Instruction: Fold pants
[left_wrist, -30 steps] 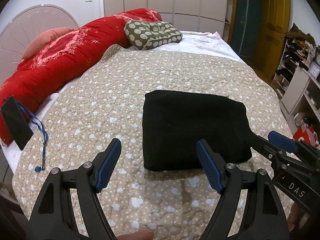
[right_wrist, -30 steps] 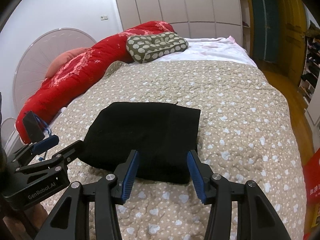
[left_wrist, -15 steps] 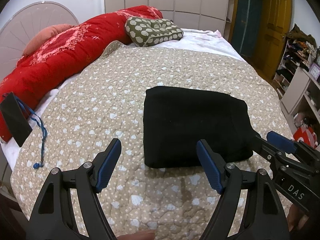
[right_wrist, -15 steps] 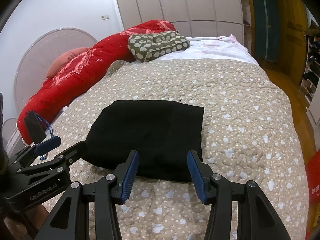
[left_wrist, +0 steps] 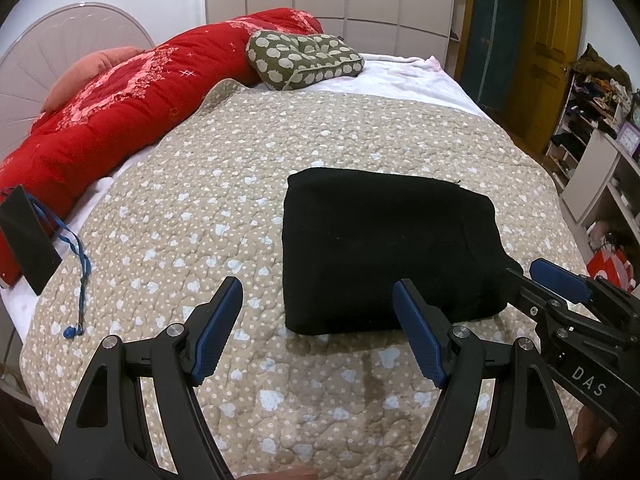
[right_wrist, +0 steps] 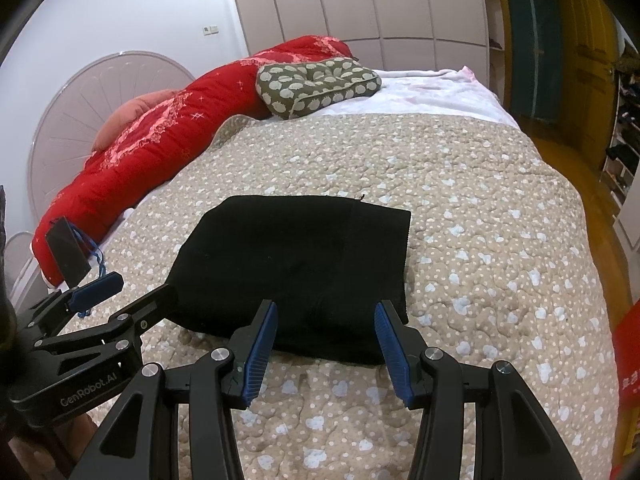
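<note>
The black pants (left_wrist: 388,248) lie folded into a thick rectangle on the beige quilted bedspread (left_wrist: 224,184); they also show in the right wrist view (right_wrist: 304,264). My left gripper (left_wrist: 318,324) is open and empty, held just short of the bundle's near left corner. My right gripper (right_wrist: 326,340) is open and empty, at the bundle's near right edge. The right gripper shows in the left wrist view (left_wrist: 560,284), and the left gripper in the right wrist view (right_wrist: 116,292).
A rolled red quilt (left_wrist: 120,108) lies along the bed's left side, with a green patterned cushion (left_wrist: 304,58) at the far end. A black tag with a blue cord (left_wrist: 32,240) lies at the left edge. Shelves (left_wrist: 600,152) stand to the right.
Both grippers have drawn back slightly and risen a little from the folded pants. The pants have not moved.
</note>
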`<state>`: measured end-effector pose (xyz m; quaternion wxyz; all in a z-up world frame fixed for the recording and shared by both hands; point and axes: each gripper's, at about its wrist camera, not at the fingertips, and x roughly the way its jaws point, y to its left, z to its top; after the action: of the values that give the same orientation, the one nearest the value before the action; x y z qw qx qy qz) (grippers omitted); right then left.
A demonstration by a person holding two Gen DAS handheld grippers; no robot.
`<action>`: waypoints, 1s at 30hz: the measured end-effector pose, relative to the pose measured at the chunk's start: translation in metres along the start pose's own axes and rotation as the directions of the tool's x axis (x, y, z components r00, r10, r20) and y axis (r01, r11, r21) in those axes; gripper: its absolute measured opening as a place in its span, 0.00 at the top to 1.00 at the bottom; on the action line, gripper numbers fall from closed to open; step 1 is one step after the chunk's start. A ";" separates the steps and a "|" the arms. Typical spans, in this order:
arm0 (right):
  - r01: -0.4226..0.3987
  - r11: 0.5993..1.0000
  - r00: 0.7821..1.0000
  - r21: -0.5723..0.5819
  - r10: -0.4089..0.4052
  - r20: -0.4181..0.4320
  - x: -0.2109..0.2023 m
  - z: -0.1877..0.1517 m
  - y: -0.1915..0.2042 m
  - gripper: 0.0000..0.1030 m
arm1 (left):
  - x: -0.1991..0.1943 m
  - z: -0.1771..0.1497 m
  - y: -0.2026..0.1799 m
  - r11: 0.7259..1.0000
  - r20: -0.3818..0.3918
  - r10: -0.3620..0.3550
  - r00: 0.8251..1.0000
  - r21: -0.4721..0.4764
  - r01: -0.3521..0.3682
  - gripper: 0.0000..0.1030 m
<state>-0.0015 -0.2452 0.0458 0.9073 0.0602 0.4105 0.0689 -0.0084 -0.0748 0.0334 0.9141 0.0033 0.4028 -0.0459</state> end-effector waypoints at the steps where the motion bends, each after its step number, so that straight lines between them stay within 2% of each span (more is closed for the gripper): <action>1: 0.000 1.000 1.000 -0.001 0.000 -0.001 0.000 0.000 0.000 0.52 | 0.000 0.000 0.000 1.000 -0.001 -0.001 1.000 0.000 0.001 0.24; 30: -0.003 1.000 1.000 0.001 0.003 -0.003 0.001 -0.001 0.001 0.52 | 0.001 -0.002 -0.005 1.000 -0.012 -0.007 1.000 0.013 0.007 0.24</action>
<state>-0.0014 -0.2439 0.0448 0.9065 0.0611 0.4118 0.0701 -0.0092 -0.0796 0.0314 0.9115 0.0082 0.4079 -0.0517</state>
